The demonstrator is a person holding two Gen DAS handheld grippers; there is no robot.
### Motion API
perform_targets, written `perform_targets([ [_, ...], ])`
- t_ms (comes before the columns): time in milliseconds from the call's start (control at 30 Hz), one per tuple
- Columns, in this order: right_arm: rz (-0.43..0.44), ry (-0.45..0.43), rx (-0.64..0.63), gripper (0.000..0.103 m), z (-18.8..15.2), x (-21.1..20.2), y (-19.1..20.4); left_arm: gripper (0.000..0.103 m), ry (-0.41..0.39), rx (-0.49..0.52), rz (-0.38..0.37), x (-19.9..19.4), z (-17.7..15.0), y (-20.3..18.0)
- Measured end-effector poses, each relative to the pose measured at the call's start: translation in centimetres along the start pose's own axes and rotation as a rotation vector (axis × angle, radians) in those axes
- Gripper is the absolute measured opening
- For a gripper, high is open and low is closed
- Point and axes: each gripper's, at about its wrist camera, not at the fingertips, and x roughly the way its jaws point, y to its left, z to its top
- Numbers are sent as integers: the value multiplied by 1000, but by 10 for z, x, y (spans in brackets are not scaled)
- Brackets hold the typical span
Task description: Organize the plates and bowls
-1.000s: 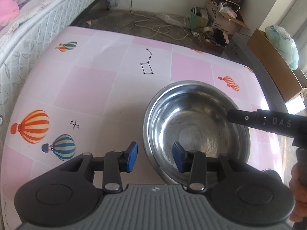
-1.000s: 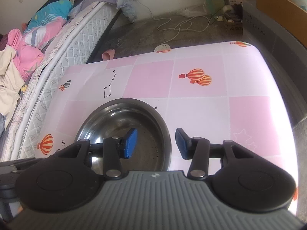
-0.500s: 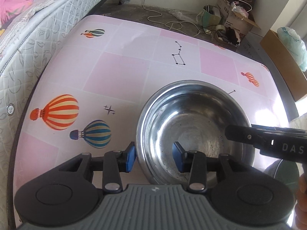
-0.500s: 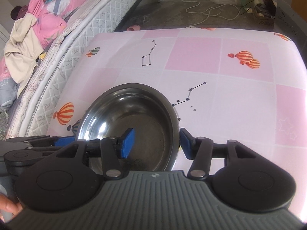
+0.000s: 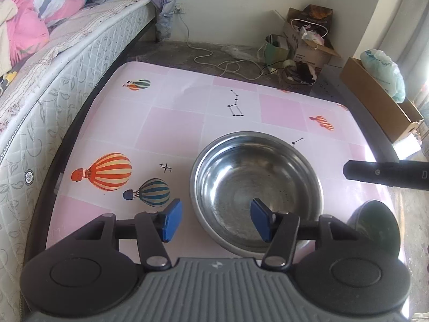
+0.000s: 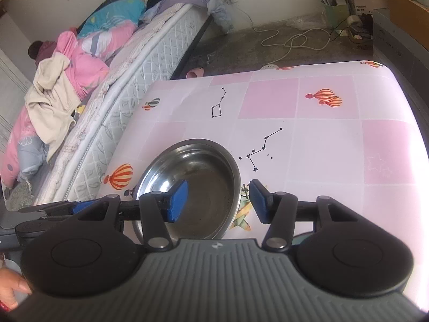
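Where the left gripper [image 5: 214,220] blocks it, the steel bowl [image 5: 257,182] rim vanishes.

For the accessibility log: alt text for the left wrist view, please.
An empty steel bowl sits on a pink balloon-print table; the left claw is opening astride its near-left rim, pads clear. The right claw's dark finger reaches in at right; a mattress runs along the left.

place: somebody's bedroom, def a lived-in home
bed: mattress [image 5: 67,80] right beside my table [image 5: 174,123], heaped with a pink blanket [image 6: 80,53] and loose clothes [image 6: 51,94]
table cover: pink checks with hot-air balloons and star doodles
floor: bare grey concrete, white cable [image 5: 214,61] snaking across it
corner: open cardboard boxes [image 5: 308,43] stuffed with junk against the wall
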Motion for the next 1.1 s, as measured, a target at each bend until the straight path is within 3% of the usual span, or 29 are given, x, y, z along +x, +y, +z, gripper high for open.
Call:
perform_targets([
  [233, 45, -59, 41, 51, -29, -70, -22, 62, -31, 74, -84, -31, -12, -26],
  [633, -8, -77, 55, 52, -83, -141, -50, 64, 1, 171, -175, -40, -32, -79],
  [933, -39, -82, 93, 52, -94, -143, -70, 64, 27, 218, -204, -33, -32, -114],
  [1100, -70, -81, 123, 52, -94, -125, -83, 57, 74, 209, -206, -11, -28, -128],
])
